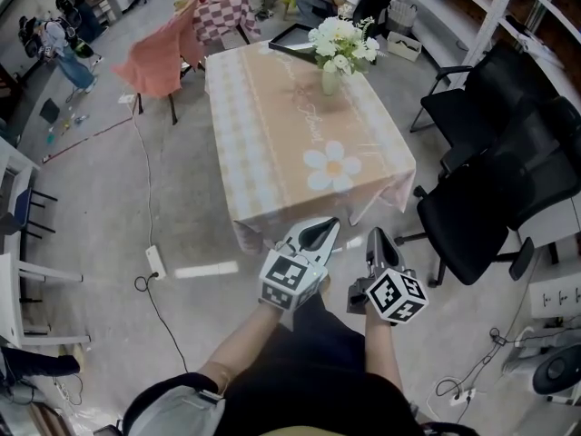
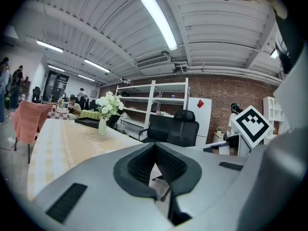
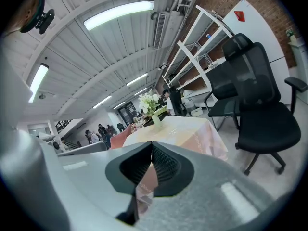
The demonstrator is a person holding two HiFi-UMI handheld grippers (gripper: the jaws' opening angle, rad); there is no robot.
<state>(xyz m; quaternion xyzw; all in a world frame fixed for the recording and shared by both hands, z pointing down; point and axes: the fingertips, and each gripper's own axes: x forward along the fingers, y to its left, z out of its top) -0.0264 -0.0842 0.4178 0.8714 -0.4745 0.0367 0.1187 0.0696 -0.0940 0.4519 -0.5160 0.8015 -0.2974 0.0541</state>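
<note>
Concrete-floored hall: cloth-covered tabletop point(image 1: 272, 125) runs lengthwise away from left hand-held gripper point(image 1: 320, 233) and right hand-held gripper point(image 1: 376, 240), both with jaws together and empty, at its near edge; flower vase point(image 1: 330, 78) stands at its far end.

A table point(image 1: 272, 125) is standing on the grey floor point(image 1: 100, 216), and a peach tablecloth point(image 1: 290, 175) is covering it and hanging over its edges. The cloth is showing a white daisy print point(image 1: 332, 166) near the front edge. A vase point(image 1: 330, 80) of white flowers point(image 1: 341, 42) is standing on the cloth toward the far end. A black tray point(image 1: 292, 38) is lying at the far edge, just behind the vase. To the table's left, a white power strip point(image 1: 155, 262) is lying on the floor, and its cable point(image 1: 145, 171) is trailing away.
</note>
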